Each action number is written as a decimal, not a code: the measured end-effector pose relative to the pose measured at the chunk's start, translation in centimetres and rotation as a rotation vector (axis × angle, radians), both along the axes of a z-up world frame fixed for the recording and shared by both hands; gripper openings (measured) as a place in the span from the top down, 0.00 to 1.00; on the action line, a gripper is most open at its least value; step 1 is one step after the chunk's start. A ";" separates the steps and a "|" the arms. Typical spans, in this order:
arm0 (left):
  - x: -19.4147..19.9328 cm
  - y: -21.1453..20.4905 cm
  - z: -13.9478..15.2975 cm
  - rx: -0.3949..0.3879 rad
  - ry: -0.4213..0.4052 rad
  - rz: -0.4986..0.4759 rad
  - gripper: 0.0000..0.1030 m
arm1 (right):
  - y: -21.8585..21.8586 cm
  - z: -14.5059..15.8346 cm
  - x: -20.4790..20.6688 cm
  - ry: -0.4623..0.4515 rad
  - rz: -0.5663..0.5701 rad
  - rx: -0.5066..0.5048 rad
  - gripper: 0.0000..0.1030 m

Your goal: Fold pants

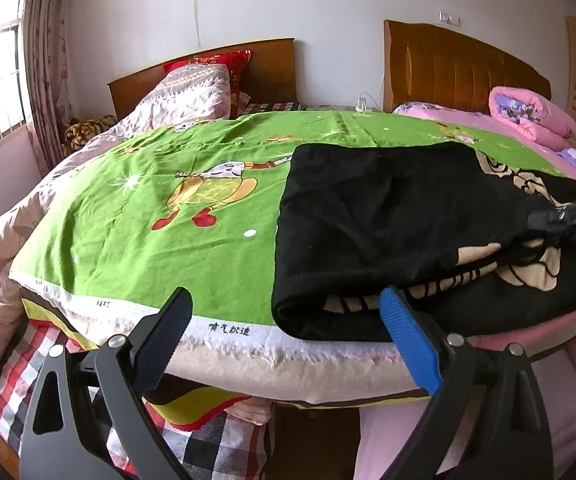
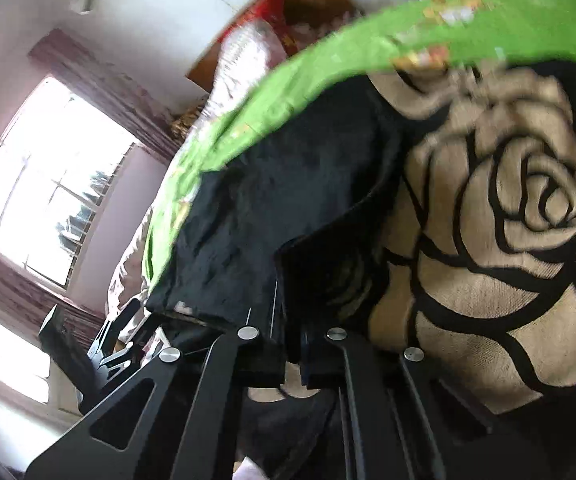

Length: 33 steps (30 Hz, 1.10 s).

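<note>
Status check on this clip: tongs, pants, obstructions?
Left tongs open at bed edge. Right tongs shut on black rose-print fabric pants. Pants partly folded on green cartoon sheet. Nothing blocking.

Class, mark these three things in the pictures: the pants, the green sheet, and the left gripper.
pants (image 1: 368, 216), left wrist view, on the plain black upper layer.
green sheet (image 1: 127, 224), left wrist view, on a bare green patch.
left gripper (image 1: 288, 300), left wrist view, midway between its open jaws.
</note>
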<state>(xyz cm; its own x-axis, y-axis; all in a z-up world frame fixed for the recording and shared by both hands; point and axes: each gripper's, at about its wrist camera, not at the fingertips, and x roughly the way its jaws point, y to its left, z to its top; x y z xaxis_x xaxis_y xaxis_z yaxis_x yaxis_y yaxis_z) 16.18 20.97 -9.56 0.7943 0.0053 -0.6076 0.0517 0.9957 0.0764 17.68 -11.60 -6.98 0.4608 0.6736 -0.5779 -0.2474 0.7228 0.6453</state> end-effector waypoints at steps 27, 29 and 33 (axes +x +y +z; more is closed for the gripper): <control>3.6 0.7 -0.5 0.036 0.097 0.177 0.07 | -2.9 0.3 -3.3 -0.091 0.029 -0.099 0.94; 3.3 0.9 -0.8 0.034 0.110 0.167 0.07 | -2.7 -0.3 -2.9 -0.081 0.032 -0.138 0.90; 2.6 0.2 -0.3 0.084 0.141 0.127 0.08 | -3.7 -0.6 -2.0 -0.017 0.020 -0.065 0.81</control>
